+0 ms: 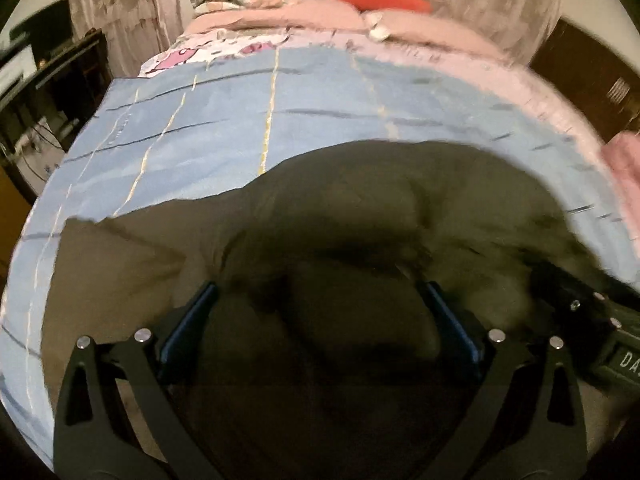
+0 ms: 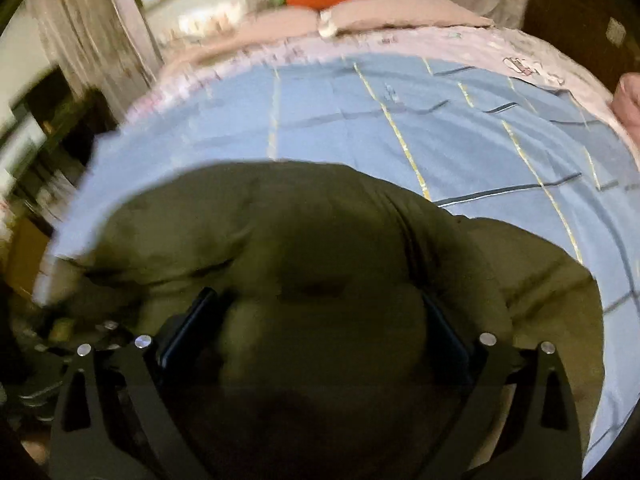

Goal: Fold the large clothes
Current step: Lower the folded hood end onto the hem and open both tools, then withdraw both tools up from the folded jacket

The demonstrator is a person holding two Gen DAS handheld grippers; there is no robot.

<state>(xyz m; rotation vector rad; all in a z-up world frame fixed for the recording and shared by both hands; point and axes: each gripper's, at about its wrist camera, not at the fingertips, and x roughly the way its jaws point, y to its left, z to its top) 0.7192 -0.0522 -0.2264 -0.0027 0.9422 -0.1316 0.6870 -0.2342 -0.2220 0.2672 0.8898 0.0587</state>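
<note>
A big, soft, dark olive garment [image 1: 360, 216] lies bunched in puffy folds on the near part of a smooth blue sheet [image 1: 224, 120] with thin yellow and dark lines. Its long side runs left to right across the bed. The left gripper [image 1: 320, 300] has its fingers wide apart over the cloth. The right gripper [image 2: 320, 304] is spread wide too, with lumpy cloth between its fingers.
</note>
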